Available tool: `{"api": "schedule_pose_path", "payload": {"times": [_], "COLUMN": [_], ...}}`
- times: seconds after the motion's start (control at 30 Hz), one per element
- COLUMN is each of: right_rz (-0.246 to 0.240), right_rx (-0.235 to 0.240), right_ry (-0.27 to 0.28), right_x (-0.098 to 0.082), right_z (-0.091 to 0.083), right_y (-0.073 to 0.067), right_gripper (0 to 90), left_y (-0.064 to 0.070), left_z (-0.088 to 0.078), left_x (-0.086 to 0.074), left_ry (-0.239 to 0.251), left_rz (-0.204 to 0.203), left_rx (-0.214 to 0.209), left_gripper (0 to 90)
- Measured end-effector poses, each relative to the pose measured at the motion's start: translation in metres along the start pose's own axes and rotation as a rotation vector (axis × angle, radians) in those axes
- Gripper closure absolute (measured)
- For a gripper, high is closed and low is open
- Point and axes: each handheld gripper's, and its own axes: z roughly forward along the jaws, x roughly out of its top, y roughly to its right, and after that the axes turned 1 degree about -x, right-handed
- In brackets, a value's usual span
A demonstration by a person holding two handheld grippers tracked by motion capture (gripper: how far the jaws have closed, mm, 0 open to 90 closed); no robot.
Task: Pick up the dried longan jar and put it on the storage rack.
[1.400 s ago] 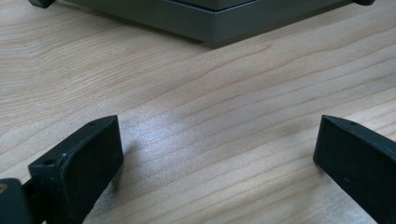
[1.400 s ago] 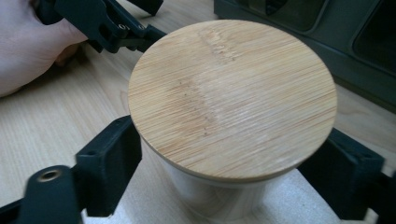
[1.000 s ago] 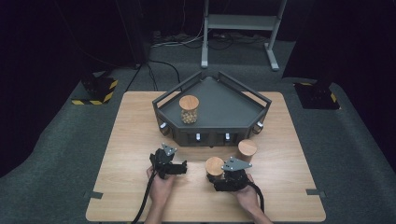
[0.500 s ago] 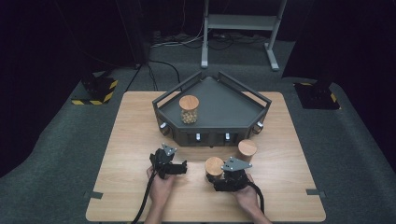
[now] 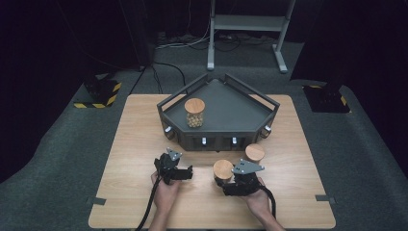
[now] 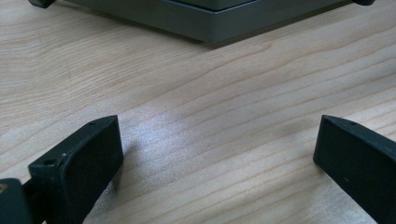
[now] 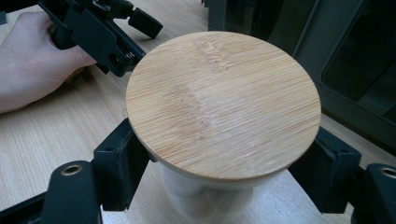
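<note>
Right claw [image 7: 219, 186] is clamped on the wood-lidded jar [image 7: 223, 105], jar standing on the tabletop [image 5: 134, 144] between my jaws. Left claw [image 6: 215, 154] sits jaws apart over bare wood, beside the jar, dark tray [image 5: 226, 108] ahead.

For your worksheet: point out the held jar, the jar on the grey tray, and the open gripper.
held jar [image 7: 223, 105], right gripper view, its wooden lid
jar on tray [image 5: 194, 111], high view, its side
left gripper [image 6: 215, 154], left gripper view, midway between fingertips

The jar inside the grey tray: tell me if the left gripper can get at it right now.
Probably yes. The left gripper is open and empty, bare table lies ahead, and the jar stands near the grey tray's left front; only the low rail needs clearing.
</note>
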Motion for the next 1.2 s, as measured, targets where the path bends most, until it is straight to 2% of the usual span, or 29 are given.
{"api": "schedule_pose_path", "payload": {"times": [0.7,1.2], "right_rz": [0.041,0.036], "right_rx": [0.006,0.003], "right_ry": [0.018,0.022], "right_x": [0.015,0.029], "right_z": [-0.010,-0.017], "right_y": [0.008,0.012], "right_gripper": [25.0,25.0], "left_y": [0.000,0.000], "left_z": [0.000,0.000], "left_x": [0.000,0.000], "left_ry": [0.000,0.000], "left_rz": [0.000,0.000], "left_rx": [0.000,0.000], "left_gripper": [1.5,1.5]}}
